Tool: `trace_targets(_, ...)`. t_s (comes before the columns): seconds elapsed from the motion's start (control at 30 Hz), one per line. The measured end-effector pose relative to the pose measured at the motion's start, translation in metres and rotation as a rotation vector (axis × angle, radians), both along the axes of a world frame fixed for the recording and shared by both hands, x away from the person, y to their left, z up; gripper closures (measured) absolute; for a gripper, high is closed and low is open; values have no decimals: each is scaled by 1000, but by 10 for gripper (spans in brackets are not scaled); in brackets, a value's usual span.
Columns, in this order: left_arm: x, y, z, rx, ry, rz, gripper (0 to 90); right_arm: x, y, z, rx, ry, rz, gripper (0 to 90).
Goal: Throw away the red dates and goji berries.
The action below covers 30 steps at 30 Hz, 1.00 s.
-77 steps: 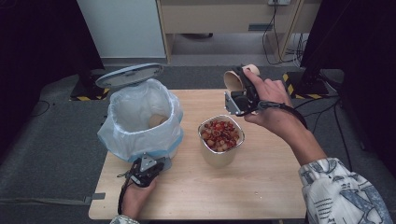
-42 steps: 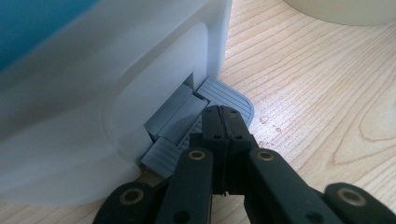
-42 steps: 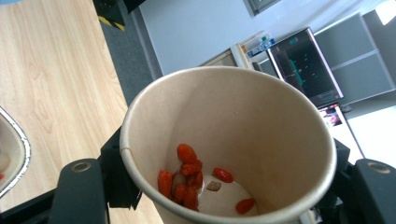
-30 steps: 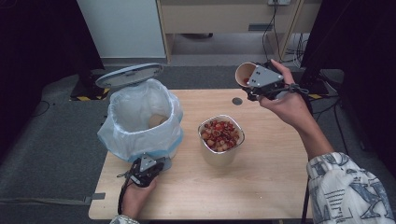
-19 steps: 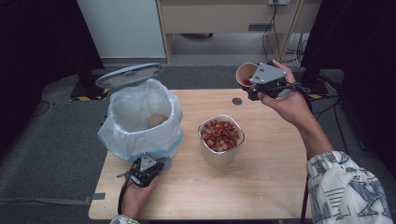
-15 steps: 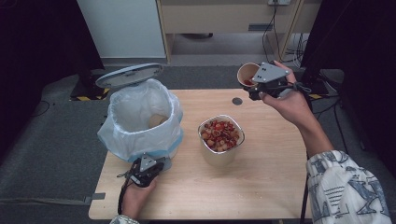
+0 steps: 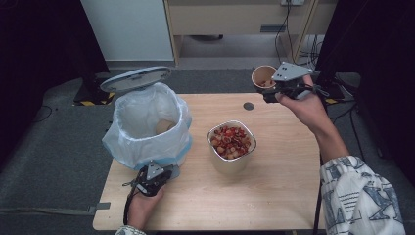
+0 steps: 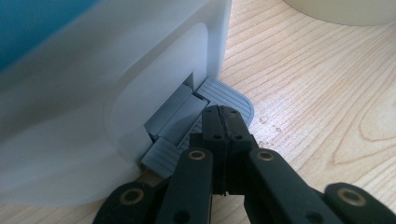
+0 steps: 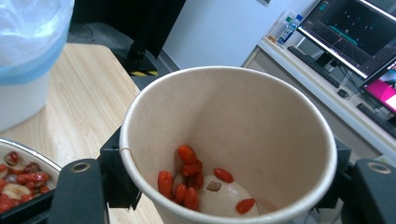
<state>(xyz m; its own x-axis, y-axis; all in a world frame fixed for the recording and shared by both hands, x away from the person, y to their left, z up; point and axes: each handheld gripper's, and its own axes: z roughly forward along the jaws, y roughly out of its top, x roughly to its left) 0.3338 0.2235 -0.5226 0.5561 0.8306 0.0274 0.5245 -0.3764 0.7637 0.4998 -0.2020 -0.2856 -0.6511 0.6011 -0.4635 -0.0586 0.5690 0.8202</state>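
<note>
Right gripper (image 7: pixel 268 91) pinching paper cup (image 7: pixel 263 78) above table's far right corner; light, crushable, grip sidewall gently. Left gripper (image 8: pixel 223 122), jaws pressed together, on bin pedal (image 8: pixel 224 95).

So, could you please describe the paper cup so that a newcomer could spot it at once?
Start at the wooden table and go to its far right corner. There the right gripper clamps a brown paper cup holding a few red berries, unlike the brimful metal bowl mid-table.
</note>
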Motion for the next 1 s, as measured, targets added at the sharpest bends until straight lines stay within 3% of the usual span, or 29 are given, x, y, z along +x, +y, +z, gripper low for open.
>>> trace_targets(0.17, 0, 0, 0, -1, 1, -1, 890, 1, -4, -1, 33, 22, 6, 295)
trace_targets(0.37, 0, 0, 0, -1, 1, -1, 890, 0, -10, 0, 123, 57, 39, 292)
trace_targets(0.63, 0, 0, 0, -1, 1, -1, 890, -1, -12, 1, 137, 82, 51, 290)
trace_targets(1.0, 0, 0, 0, 0, 1, -1, 890, -1, -13, 0, 192, 143, 68, 286)
